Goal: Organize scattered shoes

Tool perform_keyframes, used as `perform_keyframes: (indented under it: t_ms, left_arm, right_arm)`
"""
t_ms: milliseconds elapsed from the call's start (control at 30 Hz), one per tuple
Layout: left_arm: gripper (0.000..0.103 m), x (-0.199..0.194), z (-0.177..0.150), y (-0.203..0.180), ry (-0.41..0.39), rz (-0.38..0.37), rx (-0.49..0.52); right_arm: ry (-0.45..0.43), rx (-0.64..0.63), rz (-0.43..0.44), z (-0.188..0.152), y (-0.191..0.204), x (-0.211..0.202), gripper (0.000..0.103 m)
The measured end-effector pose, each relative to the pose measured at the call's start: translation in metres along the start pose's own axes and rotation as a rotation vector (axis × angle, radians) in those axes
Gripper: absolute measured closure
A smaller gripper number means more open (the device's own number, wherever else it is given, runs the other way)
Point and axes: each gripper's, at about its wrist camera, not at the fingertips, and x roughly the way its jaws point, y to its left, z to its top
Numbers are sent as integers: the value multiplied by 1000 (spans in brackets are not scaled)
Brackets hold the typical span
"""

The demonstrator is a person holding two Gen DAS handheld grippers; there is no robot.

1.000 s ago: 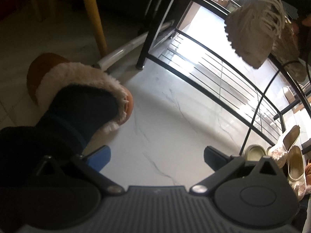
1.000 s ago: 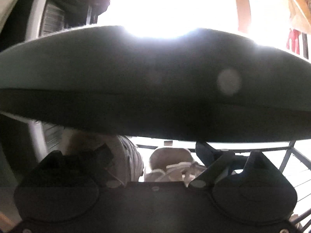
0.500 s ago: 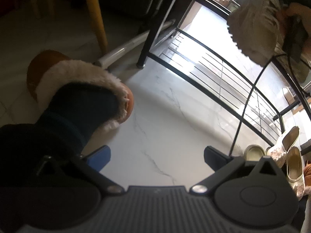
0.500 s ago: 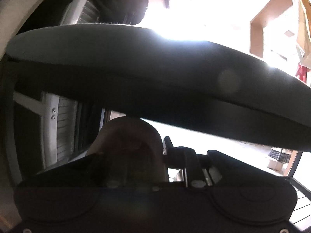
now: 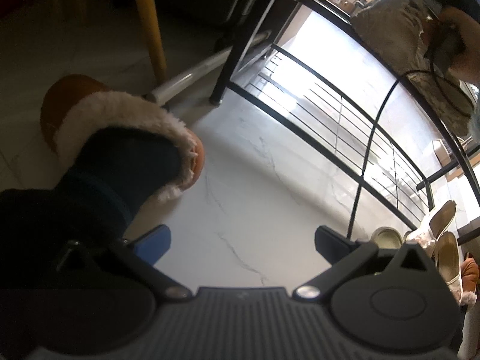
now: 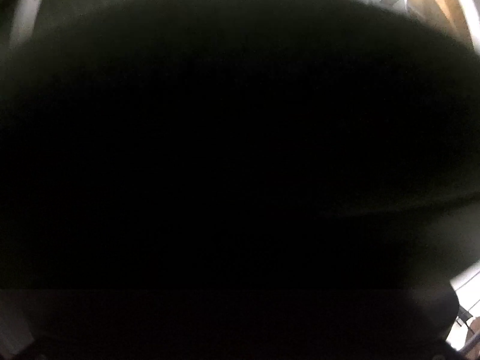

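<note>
In the left wrist view my left gripper (image 5: 242, 241) is open and empty above the white marble floor. A brown fur-lined slipper (image 5: 120, 120) with a dark-socked foot in it stands at the left. A beige sneaker (image 5: 414, 60) is held up at the top right over the black wire shoe rack (image 5: 354, 120); a hand and a dark tool show beside it. Pale slip-on shoes (image 5: 441, 240) lie at the right edge. In the right wrist view a dark shoe sole (image 6: 240, 150) fills almost the whole frame and hides my right gripper's fingers.
A yellow chair leg (image 5: 150, 24) and a white tube (image 5: 204, 66) stand at the back left. The rack's black post (image 5: 237, 48) meets the floor near them. An orange-brown shoe (image 5: 469, 273) peeks in at the right edge.
The beige sneaker has moved up and right over the rack. In the right wrist view the dark sole has closed in until it blocks the fingers and nearly all light.
</note>
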Motion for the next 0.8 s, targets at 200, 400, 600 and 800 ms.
perform_keyframes:
  t_ms: [200,400,600,800]
  left_arm:
    - [1,1,-3,-3,6,-3,18]
    - [1,2,-5,0,13,1,9]
    - [1,2,-5,0,13,3,13]
    - [1,0,-1,5,2,-4,-7]
  right_arm:
    - [19,-26,159,-7,1,-41,0]
    - [116,-33,201,-33,5,-83,0]
    - [209,-37,120,-50,44,-34,0]
    - [365,-69,45,-50,61,5,0]
